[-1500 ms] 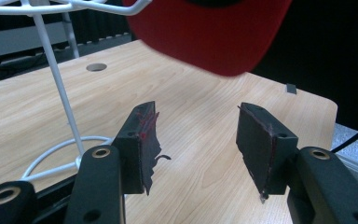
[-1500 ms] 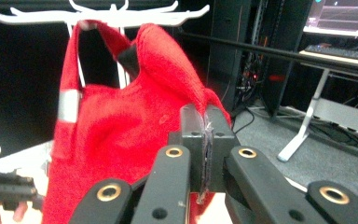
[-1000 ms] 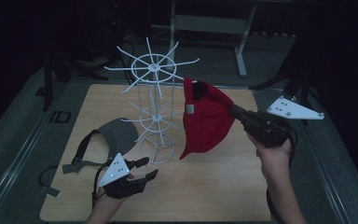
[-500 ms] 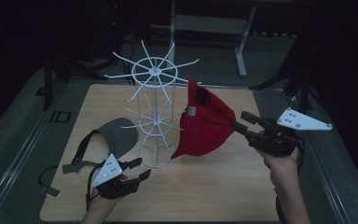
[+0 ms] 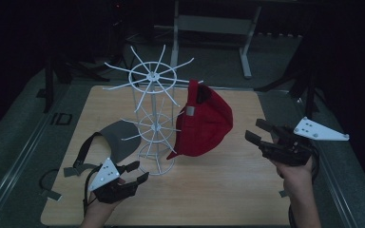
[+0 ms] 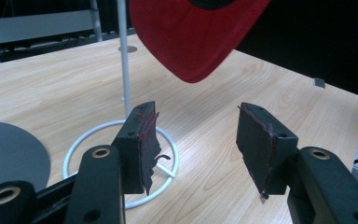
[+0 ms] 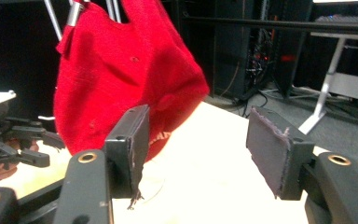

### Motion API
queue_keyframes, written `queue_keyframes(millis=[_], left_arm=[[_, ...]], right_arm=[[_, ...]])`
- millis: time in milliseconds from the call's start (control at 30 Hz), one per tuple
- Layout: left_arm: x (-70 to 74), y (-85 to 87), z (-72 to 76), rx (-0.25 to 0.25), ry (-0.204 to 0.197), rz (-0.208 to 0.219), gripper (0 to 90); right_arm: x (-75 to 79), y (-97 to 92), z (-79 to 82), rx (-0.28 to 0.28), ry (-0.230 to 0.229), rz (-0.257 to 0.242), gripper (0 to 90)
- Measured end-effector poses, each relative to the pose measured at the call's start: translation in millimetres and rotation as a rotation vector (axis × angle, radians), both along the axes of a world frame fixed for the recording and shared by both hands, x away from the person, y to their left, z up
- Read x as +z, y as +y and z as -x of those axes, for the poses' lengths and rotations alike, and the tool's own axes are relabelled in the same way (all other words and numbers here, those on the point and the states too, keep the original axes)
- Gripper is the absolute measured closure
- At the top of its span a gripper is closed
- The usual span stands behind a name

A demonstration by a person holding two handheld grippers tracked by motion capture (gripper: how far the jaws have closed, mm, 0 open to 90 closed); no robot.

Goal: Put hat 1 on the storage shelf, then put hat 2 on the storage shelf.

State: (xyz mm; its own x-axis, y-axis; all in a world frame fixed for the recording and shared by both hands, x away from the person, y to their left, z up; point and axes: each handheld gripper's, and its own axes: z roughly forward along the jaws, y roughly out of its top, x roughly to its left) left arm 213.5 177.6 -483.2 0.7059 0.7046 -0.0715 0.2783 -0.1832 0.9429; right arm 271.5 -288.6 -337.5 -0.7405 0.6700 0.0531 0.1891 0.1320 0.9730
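Note:
A red cap (image 5: 204,123) (image 7: 121,70) hangs by its back from an arm of the white wire rack (image 5: 154,76), brim down. My right gripper (image 5: 253,129) (image 7: 200,116) is to the right of the cap and apart from it. Its jaws have just been opening and nothing is between them. A grey cap (image 5: 116,137) (image 6: 9,149) lies on the table left of the rack. My left gripper (image 5: 140,171) (image 6: 196,116) hovers open at the front left and points at the rack's base ring (image 6: 74,154). The red cap's brim (image 6: 196,37) hangs above it.
The wooden table (image 5: 218,190) has dark grey floor around it. The rack's thin arms stick out all round at two heights. A metal frame (image 5: 214,23) stands behind the table. In the right gripper view, my left gripper (image 7: 23,135) shows at far left.
My right gripper has opened, let go of the red cap and drawn back to the right and lower. The cap now hangs on the rack. The left gripper has kept still.

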Motion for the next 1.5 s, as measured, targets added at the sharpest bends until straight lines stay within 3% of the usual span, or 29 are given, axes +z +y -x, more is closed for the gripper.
queue_keyframes(millis=[233,333,400,567,700,967,1133,1267,1333,1500], left_arm=[[-3.8,10.8,2.0,0.033,0.011,0.005,48.4],[-5.0,17.2,2.2,0.05,0.01,0.001,48.4],[-6.2,22.3,2.6,0.064,0.012,-0.005,48.4],[-9.2,38.5,5.3,0.097,-0.002,0.0,48.4],[-11.9,54.1,8.5,0.131,-0.005,-0.004,48.4],[-18.7,83.4,11.6,0.208,0.018,0.005,48.5],[-25.5,101.8,13.2,0.254,0.038,-0.024,48.4],[-30.8,117.1,14.7,0.313,0.057,-0.042,48.2],[-34.0,124.9,14.2,0.333,0.082,-0.047,44.8],[-45.6,139.6,13.4,0.41,0.128,-0.106,33.2]], right_arm=[[-21.8,-11.0,-1.7,-0.041,0.036,0.074,34.4],[-35.0,-16.9,-3.5,-0.046,0.067,0.095,24.9],[-45.3,-20.6,-4.9,-0.053,0.095,0.1,17.8],[-73.5,-29.3,-9.8,-0.079,0.181,0.118,17.6],[-93.6,-40.1,-11.7,-0.14,0.22,0.1,16.4],[-126.2,-56.7,-10.0,-0.199,0.211,0.114,16.4],[-148.1,-65.5,-9.8,-0.231,0.191,0.151,16.4],[-162.8,-75.3,-11.0,-0.224,0.197,0.099,16.4],[-169.4,-77.8,-10.6,-0.22,0.205,0.092,16.4],[-186.0,-81.0,-6.3,-0.229,0.217,0.128,16.4]])
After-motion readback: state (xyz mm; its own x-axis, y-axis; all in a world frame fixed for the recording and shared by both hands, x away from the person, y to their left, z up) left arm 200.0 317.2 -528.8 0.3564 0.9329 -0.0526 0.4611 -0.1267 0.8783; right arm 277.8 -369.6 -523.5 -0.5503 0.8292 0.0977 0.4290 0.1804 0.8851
